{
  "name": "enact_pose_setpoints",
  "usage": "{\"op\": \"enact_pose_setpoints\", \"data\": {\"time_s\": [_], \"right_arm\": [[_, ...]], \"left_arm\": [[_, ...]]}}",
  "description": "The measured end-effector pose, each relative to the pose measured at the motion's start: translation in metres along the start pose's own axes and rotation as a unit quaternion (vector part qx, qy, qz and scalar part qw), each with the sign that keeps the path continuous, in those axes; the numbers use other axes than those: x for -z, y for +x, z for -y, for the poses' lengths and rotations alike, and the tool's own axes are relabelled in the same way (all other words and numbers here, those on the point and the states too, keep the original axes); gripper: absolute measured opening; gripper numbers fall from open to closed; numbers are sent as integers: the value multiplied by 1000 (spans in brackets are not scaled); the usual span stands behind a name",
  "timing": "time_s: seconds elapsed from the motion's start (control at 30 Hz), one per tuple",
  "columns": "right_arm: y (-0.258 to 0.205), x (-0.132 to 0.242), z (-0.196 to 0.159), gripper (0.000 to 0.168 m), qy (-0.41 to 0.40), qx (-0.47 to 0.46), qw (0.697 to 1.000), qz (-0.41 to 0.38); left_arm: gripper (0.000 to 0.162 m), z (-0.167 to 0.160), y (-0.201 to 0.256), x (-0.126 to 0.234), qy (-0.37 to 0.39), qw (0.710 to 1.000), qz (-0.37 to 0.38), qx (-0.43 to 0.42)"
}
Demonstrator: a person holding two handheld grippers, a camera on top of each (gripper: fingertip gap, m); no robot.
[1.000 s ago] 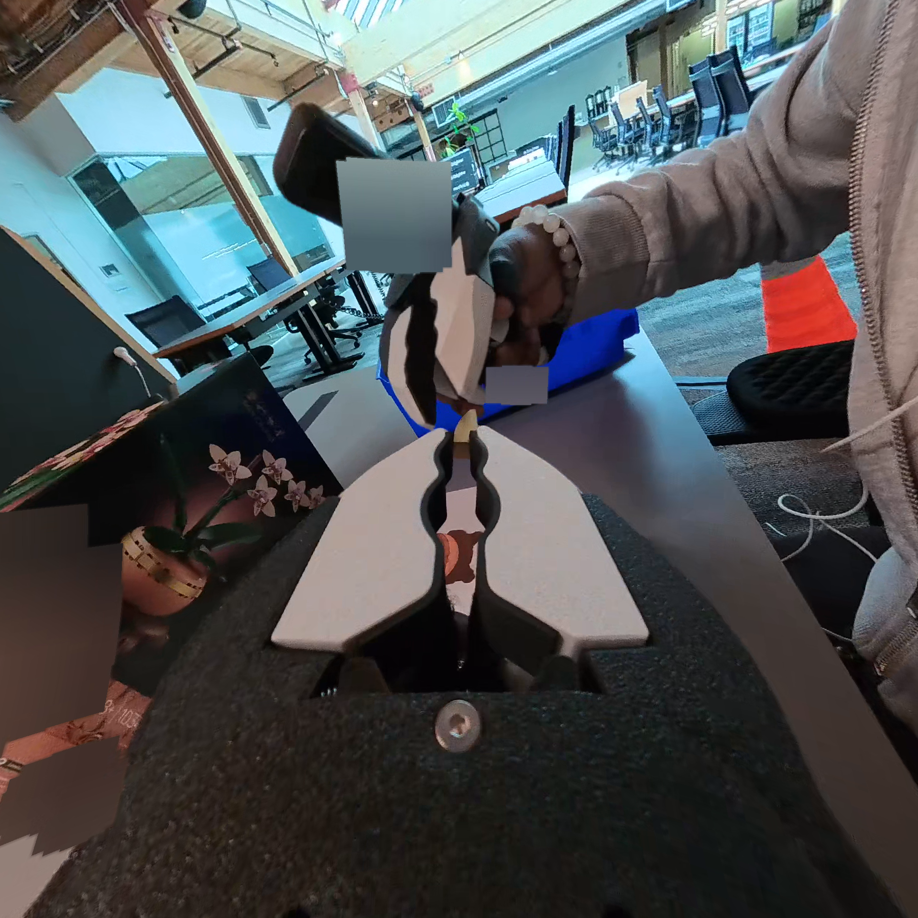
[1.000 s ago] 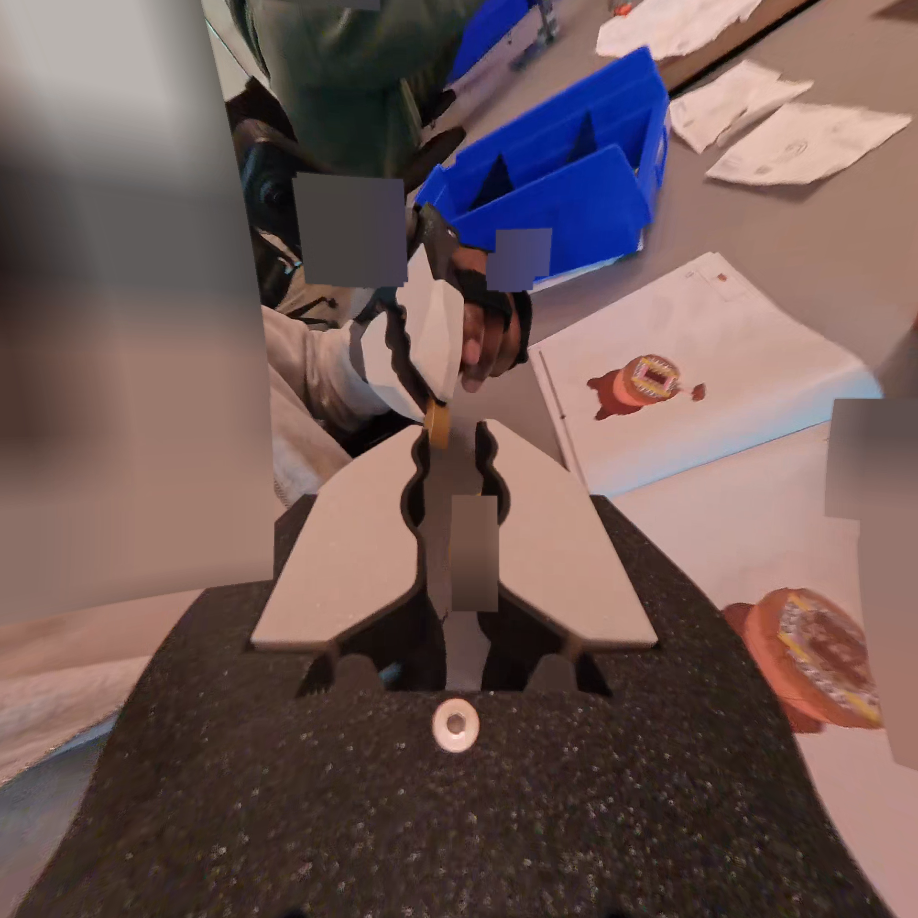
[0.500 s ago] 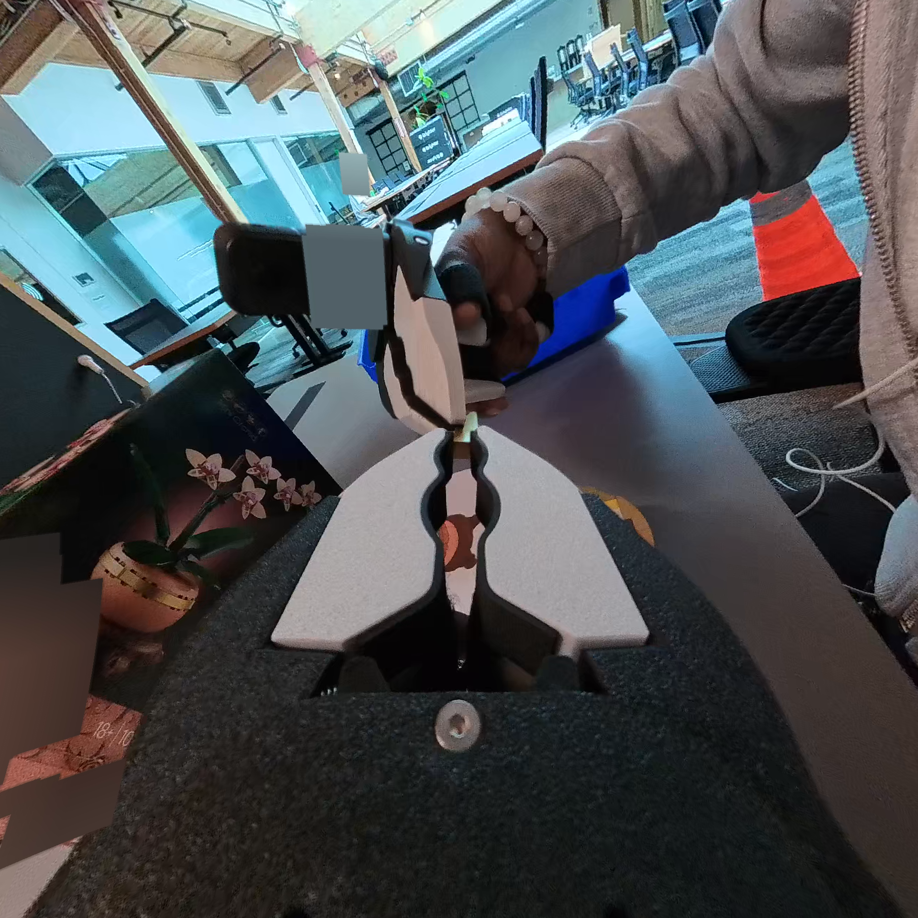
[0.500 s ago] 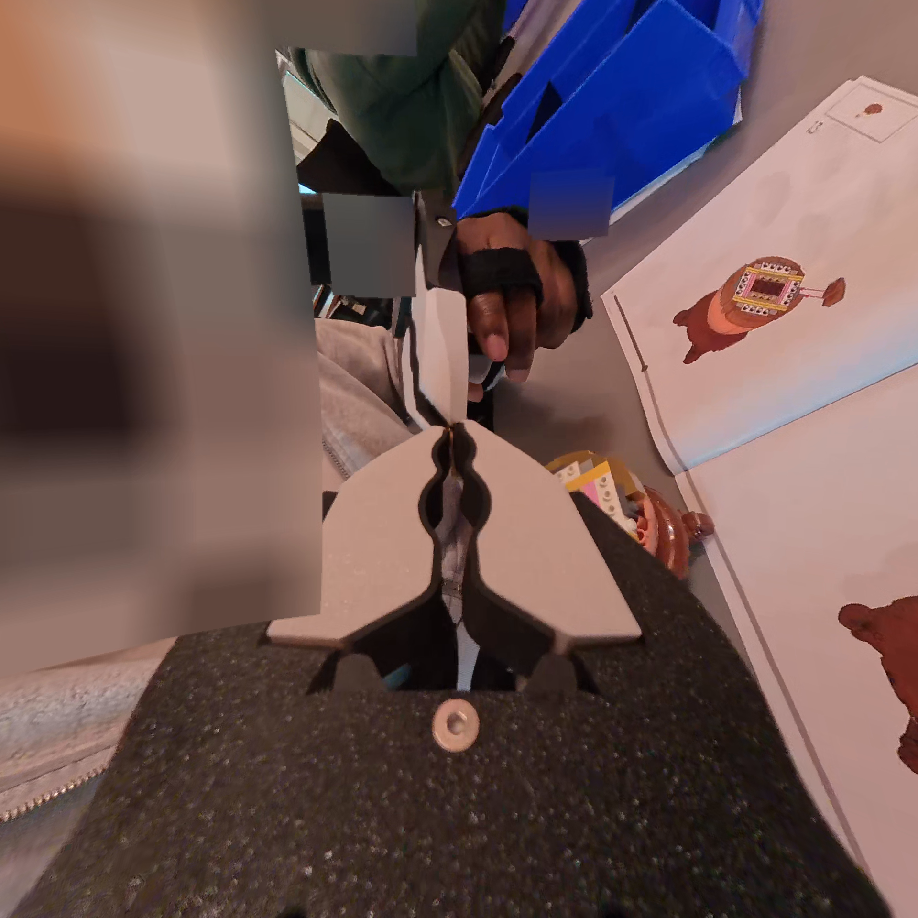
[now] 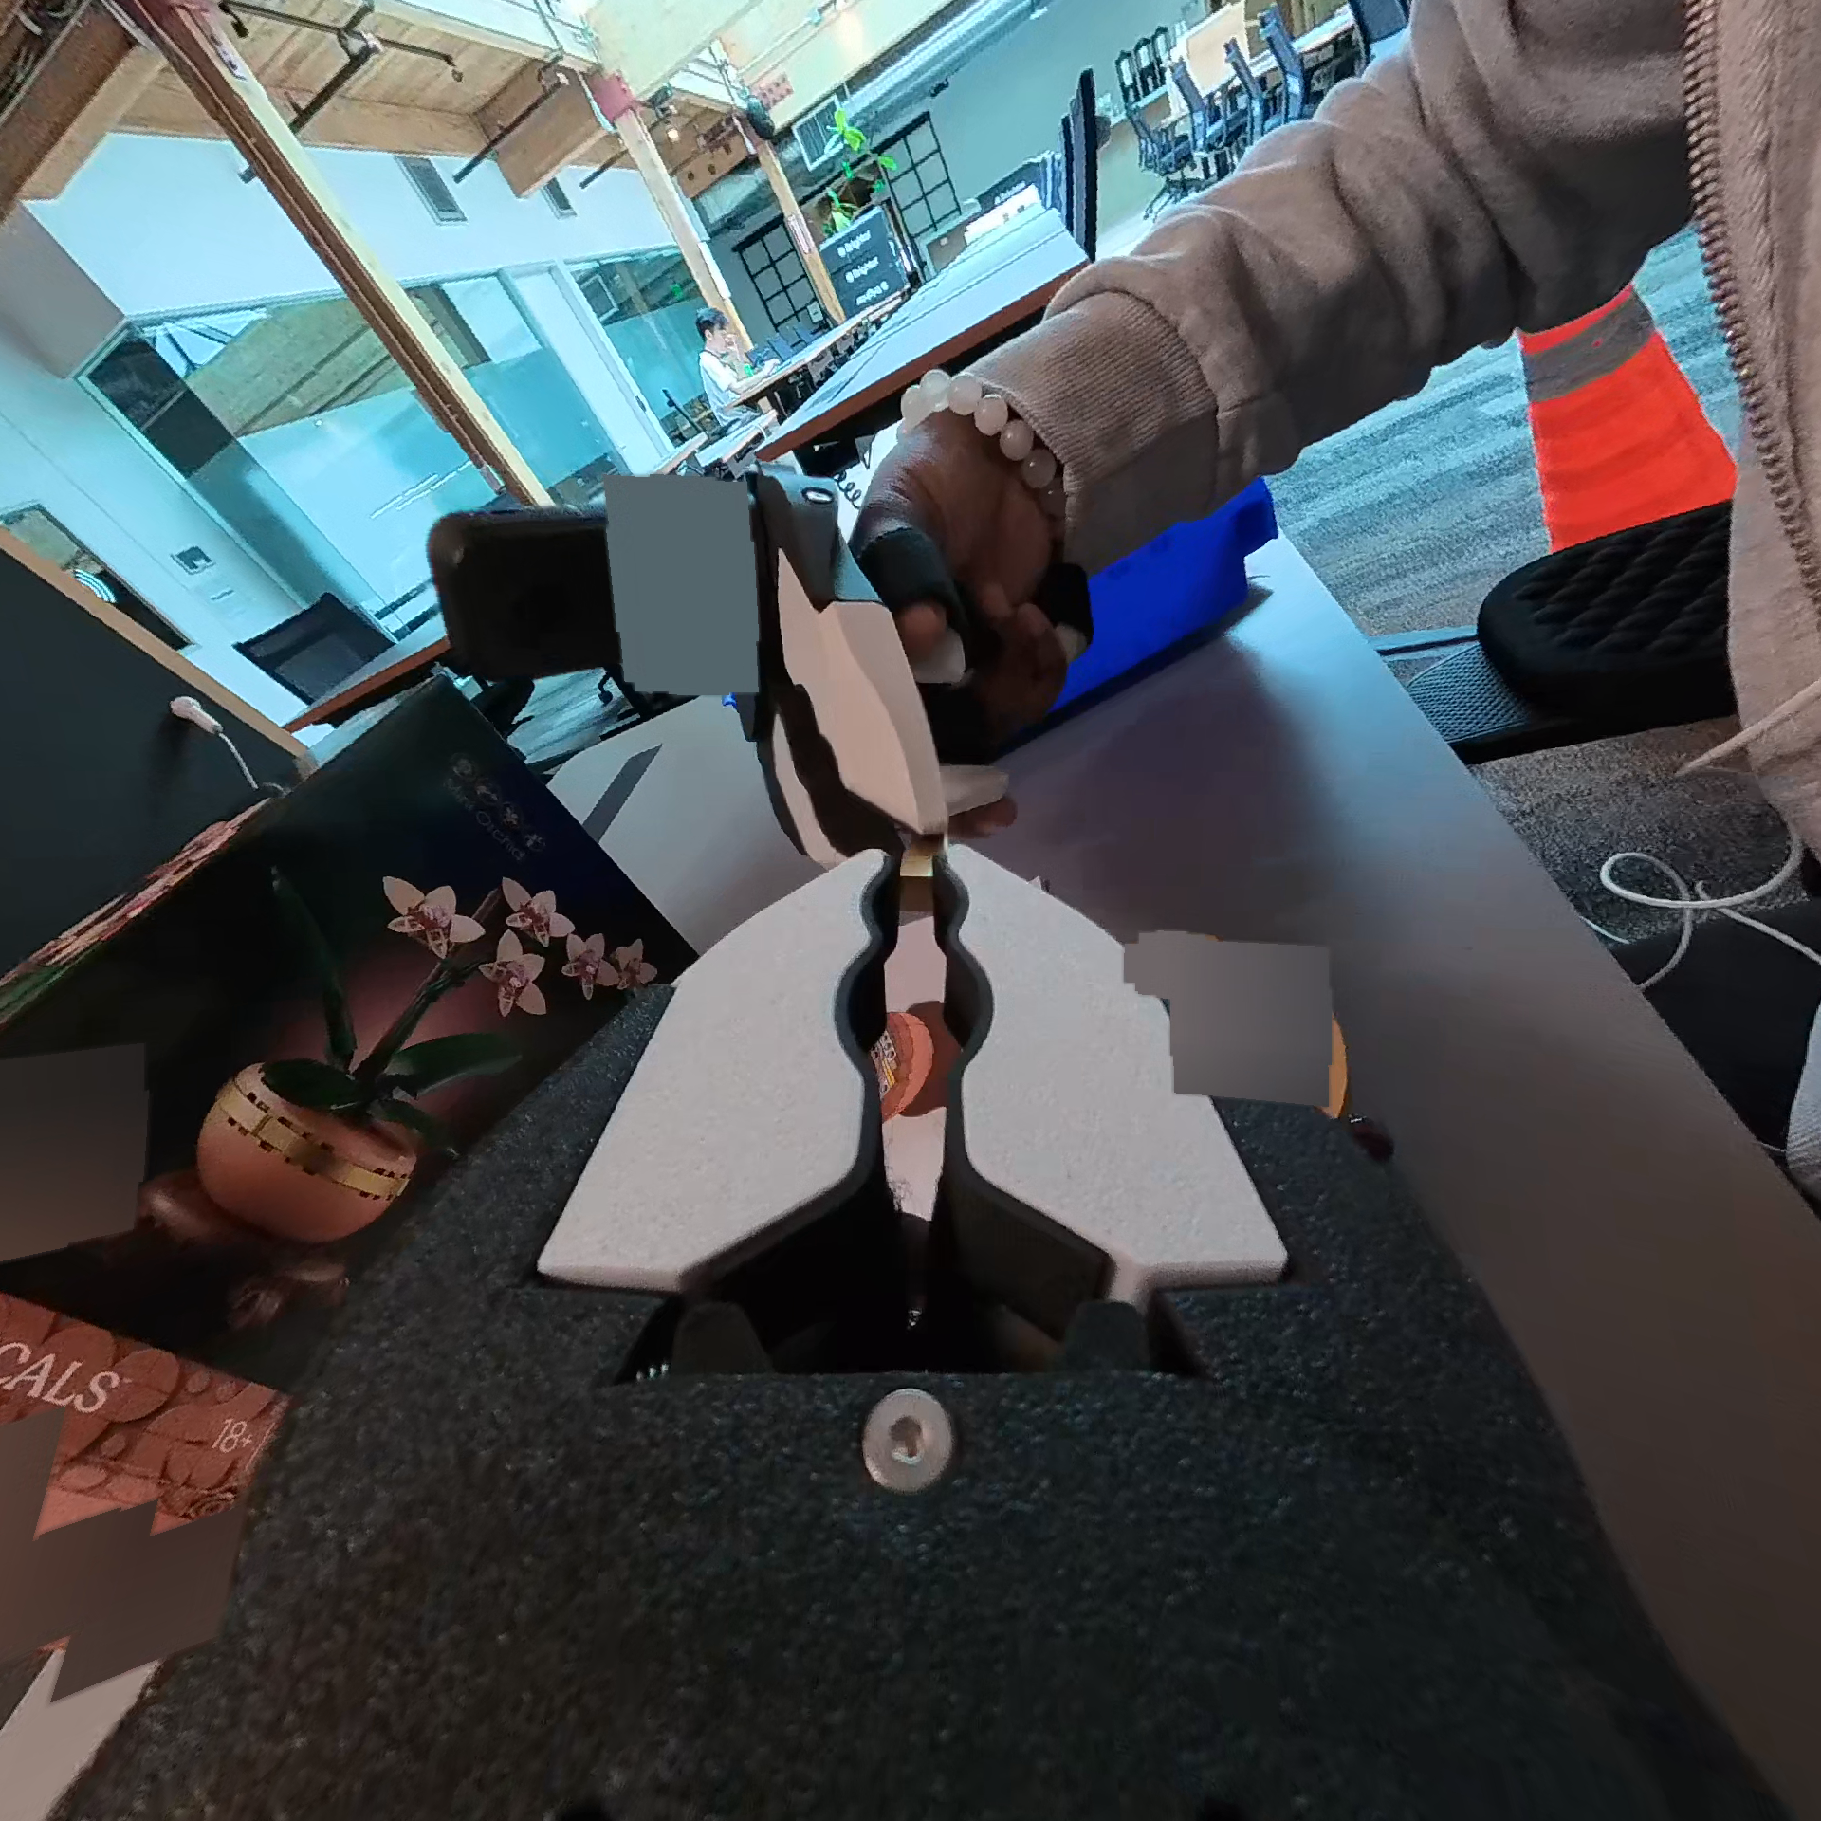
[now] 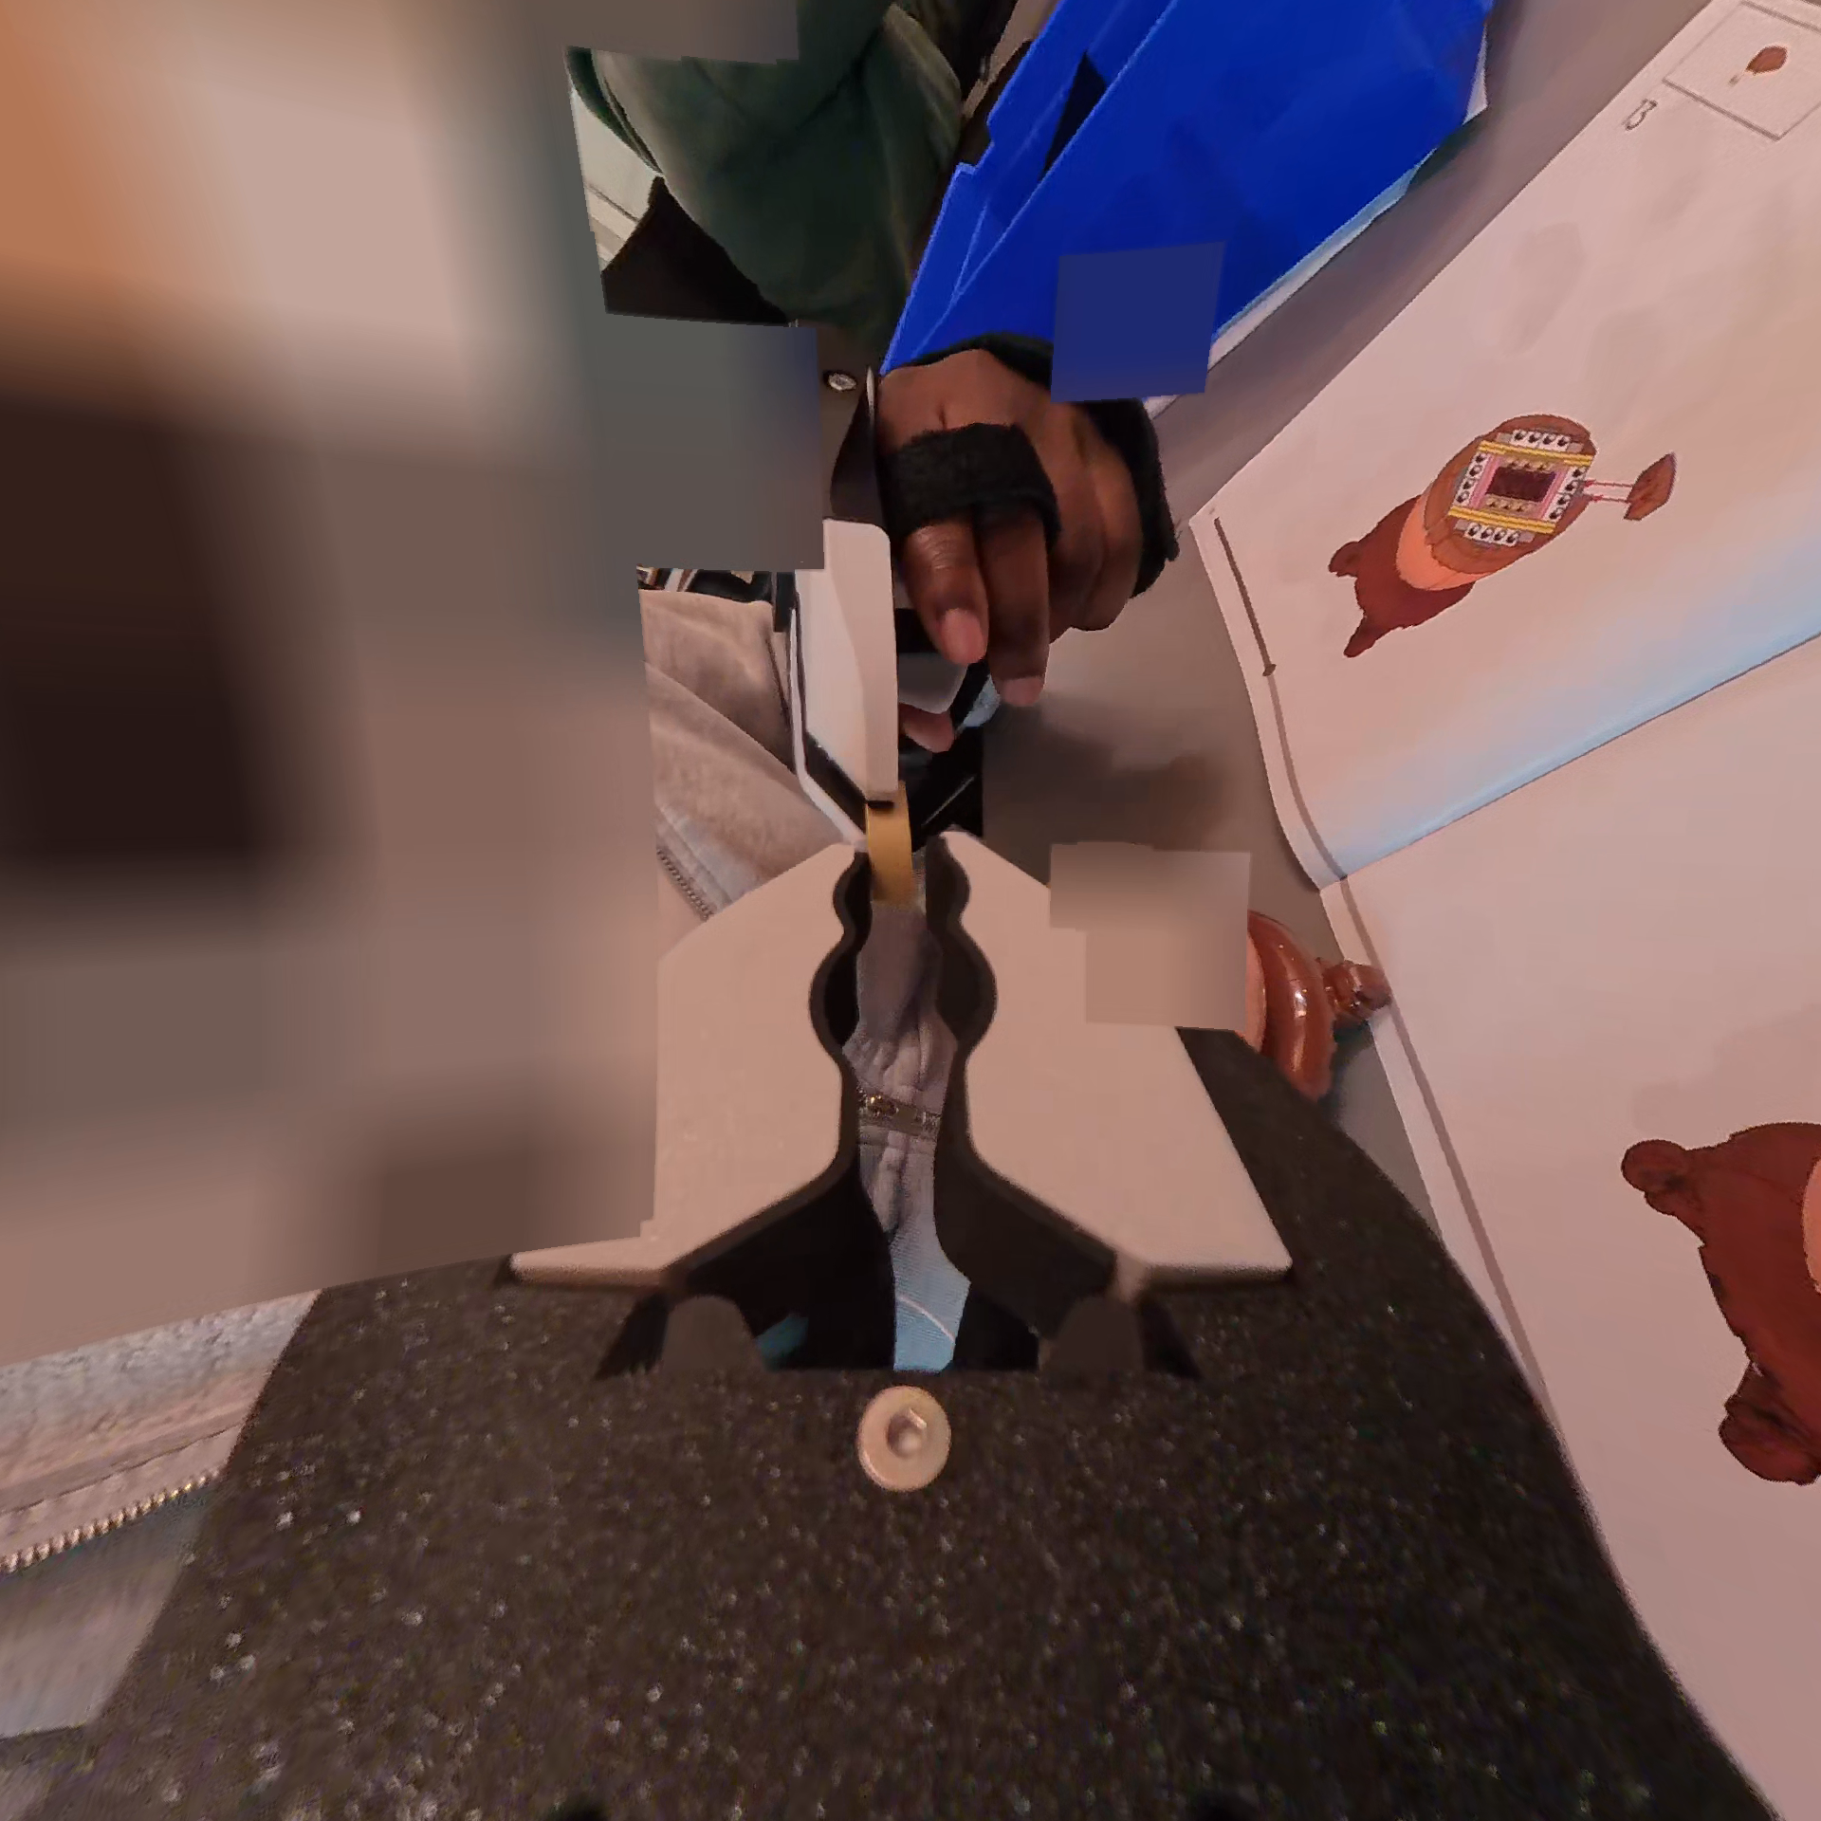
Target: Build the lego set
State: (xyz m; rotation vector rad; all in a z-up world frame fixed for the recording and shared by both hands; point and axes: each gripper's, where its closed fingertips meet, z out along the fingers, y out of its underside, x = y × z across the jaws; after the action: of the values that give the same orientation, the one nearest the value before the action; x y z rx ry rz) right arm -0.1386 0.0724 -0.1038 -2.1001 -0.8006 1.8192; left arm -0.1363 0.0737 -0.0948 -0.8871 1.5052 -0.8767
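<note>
Both grippers meet tip to tip in mid-air above the desk [image 5: 1281, 788], with one small tan lego piece [image 6: 890, 855] between them. In the right wrist view the left hand-held gripper [image 6: 880, 788] comes down from above, pressed together on the piece's top end, so the piece hangs with its long axis running toward the right hand-held gripper [image 6: 899, 867]. Its lower end sits in the narrow gap at those tips, against the left-hand finger; I can't tell if they're actually squeezing it or just around it.

So the next move looks like a handover or regrip along that axis. Open air all around the tips. The part-built brown pot model [image 6: 1301, 1005] sits on the desk just right of the right gripper, beside the open instruction booklet [image 6: 1577, 788], with the blue bin [image 6: 1232, 148] further back.
</note>
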Motion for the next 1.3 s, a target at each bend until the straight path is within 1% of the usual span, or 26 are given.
{"op": "enact_pose_setpoints", "data": {"time_s": [0.23, 0.3, 0.37, 0.4, 0.43, 0.57, 0.6, 0.7, 0.73, 0.77, 0.87, 1.0, 1.1, 1.2, 1.3], "right_arm": [[-2, 0, 0, 8, -2, -6, 1000, 24], [3, 1, 2, 7, 9, -11, 1000, 18], [12, 4, 1, 7, 13, -32, 999, 13], [20, 6, -1, 8, 15, -46, 999, 2], [30, 9, -4, 7, 15, -64, 998, -8], [54, 12, -18, 7, -12, -128, 991, -20], [57, 11, -21, 7, -21, -140, 990, -19], [63, 4, -29, 7, -53, -159, 986, -14], [64, 2, -30, 7, -59, -163, 985, -11], [65, 1, -31, 7, -62, -167, 984, -7], [68, 1, -31, 7, -63, -174, 983, -3], [69, 1, -35, 7, -65, -190, 980, 6], [70, 1, -36, 7, -63, -200, 978, 17], [70, 0, -36, 7, -60, -209, 976, 29], [70, -2, -36, 7, -60, -210, 975, 35]], "left_arm": [[6, 2, -2, 0, 17, 1000, 1, 8], [6, -2, -3, -1, 6, 1000, 9, 16], [8, -10, -4, -1, -22, 999, 18, 28], [17, -15, -5, 1, -41, 998, 24, 34], [29, -20, -4, 5, -61, 997, 30, 42], [57, -34, 13, 20, -127, 987, 41, 86], [68, -37, 18, 21, -141, 985, 49, 92], [83, -51, 35, 20, -199, 975, 60, 73], [84, -53, 38, 18, -207, 974, 67, 62], [81, -52, 40, 16, -200, 976, 70, 60], [78, -52, 46, 12, -186, 977, 54, 87], [82, -48, 43, 14, -185, 978, 38, 85], [92, -52, 47, 11, -194, 977, 13, 88], [101, -62, 49, 8, -216, 975, -14, 55], [106, -65, 53, 5, -199, 975, -69, 70]]}}
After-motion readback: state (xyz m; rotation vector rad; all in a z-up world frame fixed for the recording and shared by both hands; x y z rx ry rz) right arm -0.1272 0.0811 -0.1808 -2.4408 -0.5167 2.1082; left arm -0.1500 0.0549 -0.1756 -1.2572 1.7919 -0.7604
